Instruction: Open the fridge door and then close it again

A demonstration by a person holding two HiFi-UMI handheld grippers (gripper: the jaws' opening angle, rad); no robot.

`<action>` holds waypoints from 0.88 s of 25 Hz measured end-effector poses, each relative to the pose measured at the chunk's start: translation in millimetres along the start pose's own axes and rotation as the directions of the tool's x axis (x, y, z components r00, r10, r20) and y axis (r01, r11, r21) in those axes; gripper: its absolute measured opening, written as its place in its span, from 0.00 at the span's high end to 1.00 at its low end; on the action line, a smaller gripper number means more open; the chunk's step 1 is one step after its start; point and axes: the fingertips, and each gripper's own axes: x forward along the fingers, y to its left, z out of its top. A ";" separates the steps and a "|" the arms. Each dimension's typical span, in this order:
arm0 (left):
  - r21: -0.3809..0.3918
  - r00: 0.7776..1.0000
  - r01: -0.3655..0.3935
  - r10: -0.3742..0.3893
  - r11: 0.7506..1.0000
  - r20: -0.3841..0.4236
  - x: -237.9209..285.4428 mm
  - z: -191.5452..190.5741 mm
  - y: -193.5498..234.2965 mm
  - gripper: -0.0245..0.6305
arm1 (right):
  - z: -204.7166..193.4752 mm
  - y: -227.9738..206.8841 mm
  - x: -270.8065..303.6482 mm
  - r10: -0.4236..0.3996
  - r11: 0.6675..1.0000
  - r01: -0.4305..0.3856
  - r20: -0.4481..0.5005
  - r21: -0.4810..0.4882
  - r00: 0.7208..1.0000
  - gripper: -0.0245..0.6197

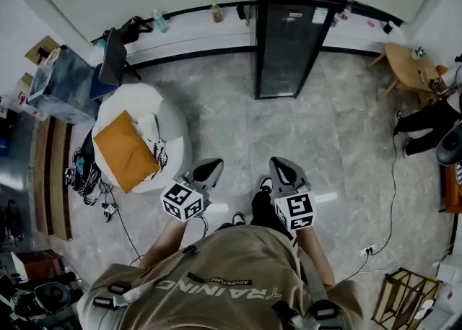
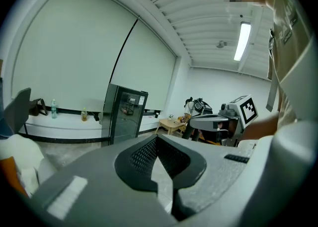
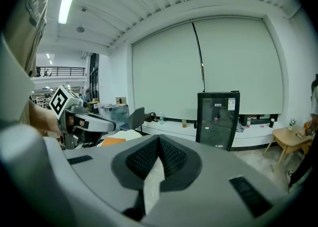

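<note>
Left gripper view: fridge (image 2: 124, 114), right gripper (image 2: 195, 121)

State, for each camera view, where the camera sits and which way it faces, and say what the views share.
Head view: on the person's head, looking steeply down at the floor and the fridge ahead; shows their shirt, left claw and right claw.
Left gripper view: on the left claw, looking along its shut jaws toward the fridge; right claw at right.
Right gripper view: on the right claw, facing likewise; left claw at left.
Shared: all three show the closed fridge.
</note>
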 end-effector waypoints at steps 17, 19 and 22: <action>0.054 0.996 -0.082 0.084 0.995 -0.035 177.2 86.7 58.7 0.96 | 25.3 -177.5 94.1 0.084 0.996 -0.082 0.032 -0.046 0.996 0.97; 0.044 0.995 -0.082 0.084 0.996 -0.053 190.5 84.3 61.7 0.96 | 25.4 -182.2 102.8 0.113 0.992 -0.112 0.024 -0.054 0.993 0.97; 0.042 0.994 -0.069 0.072 0.997 -0.087 210.0 83.0 65.7 0.96 | 25.7 -189.0 112.5 0.136 0.990 -0.136 0.012 -0.046 0.991 0.97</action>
